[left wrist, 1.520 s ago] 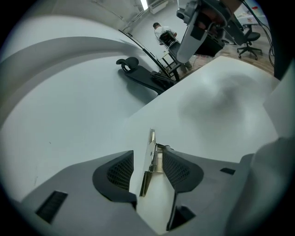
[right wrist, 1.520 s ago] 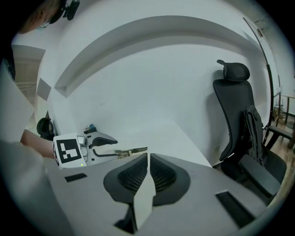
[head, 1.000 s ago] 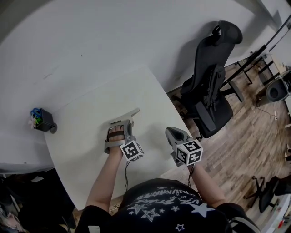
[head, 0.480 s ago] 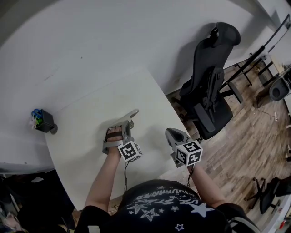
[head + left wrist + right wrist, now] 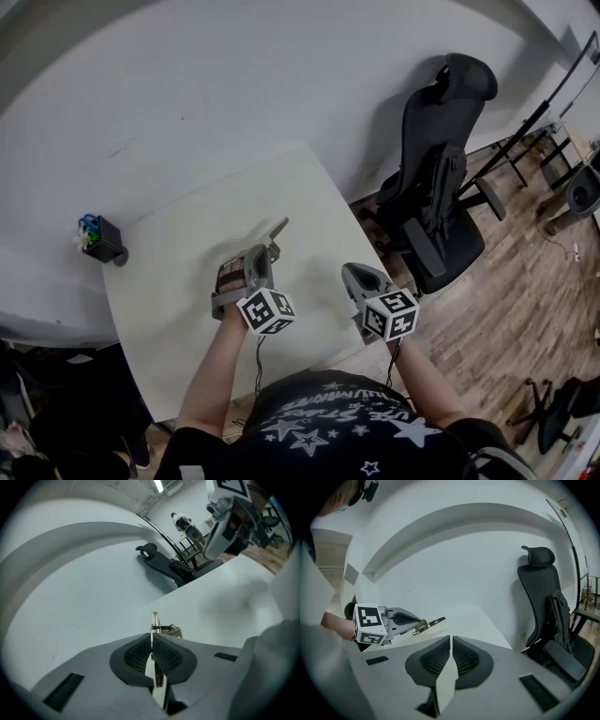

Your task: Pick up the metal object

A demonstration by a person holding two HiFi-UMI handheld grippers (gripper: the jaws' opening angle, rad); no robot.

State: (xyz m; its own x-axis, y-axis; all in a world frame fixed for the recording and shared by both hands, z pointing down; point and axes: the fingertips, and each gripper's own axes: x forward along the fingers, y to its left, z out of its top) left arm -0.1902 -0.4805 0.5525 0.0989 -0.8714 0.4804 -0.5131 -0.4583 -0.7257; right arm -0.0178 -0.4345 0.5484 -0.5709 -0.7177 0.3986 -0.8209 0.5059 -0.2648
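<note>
The metal object (image 5: 277,230) is a thin flat silvery piece with a small clip part. It hangs above the white table (image 5: 178,258), and my left gripper (image 5: 268,247) is shut on its near end. In the left gripper view the metal object (image 5: 154,620) stands on edge between the pads, its tip sticking out past my left gripper (image 5: 151,638). From the right gripper view, the left gripper (image 5: 412,623) holds the metal object (image 5: 432,621) clear of the table. My right gripper (image 5: 350,273) hovers at the table's right front with its jaws together and nothing in them; my right gripper (image 5: 451,641) points toward the wall.
A black office chair (image 5: 436,178) stands right of the table on the wood floor. A small black holder (image 5: 101,240) with coloured items sits at the table's far left corner. White wall runs behind the table.
My left gripper has closed on the metal object and lifted it off the table, rolling so the piece now stands on edge. The right gripper has risen slightly.
</note>
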